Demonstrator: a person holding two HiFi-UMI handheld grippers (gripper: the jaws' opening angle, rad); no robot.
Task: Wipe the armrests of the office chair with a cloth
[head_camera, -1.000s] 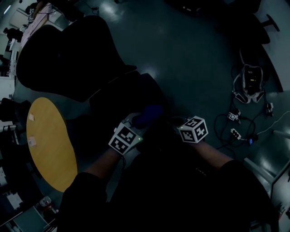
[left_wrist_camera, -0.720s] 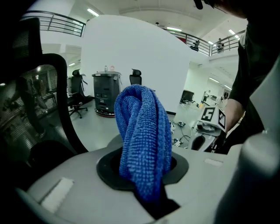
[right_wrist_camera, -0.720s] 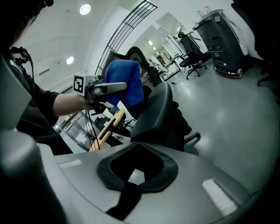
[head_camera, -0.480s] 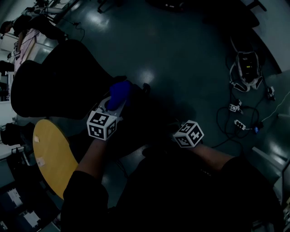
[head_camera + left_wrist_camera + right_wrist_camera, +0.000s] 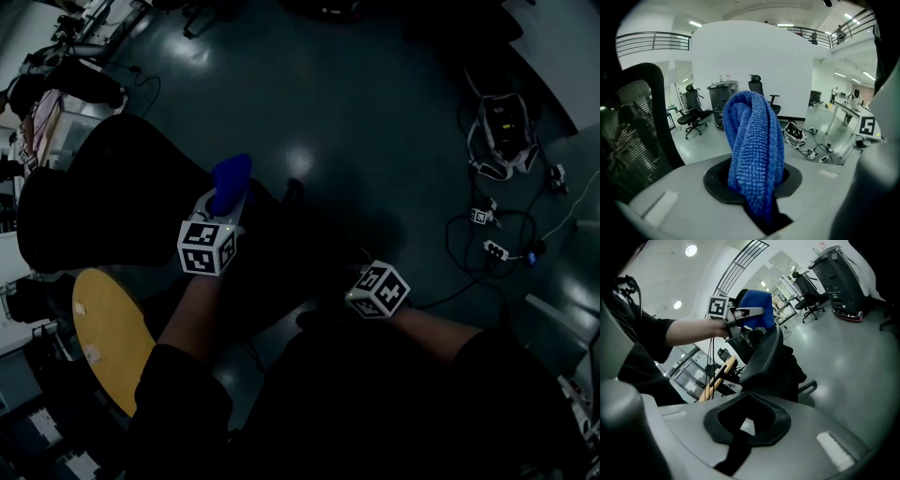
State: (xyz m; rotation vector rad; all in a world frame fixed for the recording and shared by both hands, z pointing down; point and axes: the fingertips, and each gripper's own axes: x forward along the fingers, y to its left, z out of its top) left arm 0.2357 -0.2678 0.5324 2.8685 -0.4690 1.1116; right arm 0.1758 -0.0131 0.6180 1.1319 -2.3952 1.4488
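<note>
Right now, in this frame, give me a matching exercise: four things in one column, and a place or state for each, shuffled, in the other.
Things:
1. blue cloth
2. right gripper
3. yellow table
4. power strip

Places or states:
A. on the floor at the head view's right
B. clamped in the left gripper
C. holds nothing
D. at the head view's lower left, next to the black office chair

Pairs: 1-B, 2-C, 3-D, 4-A.
</note>
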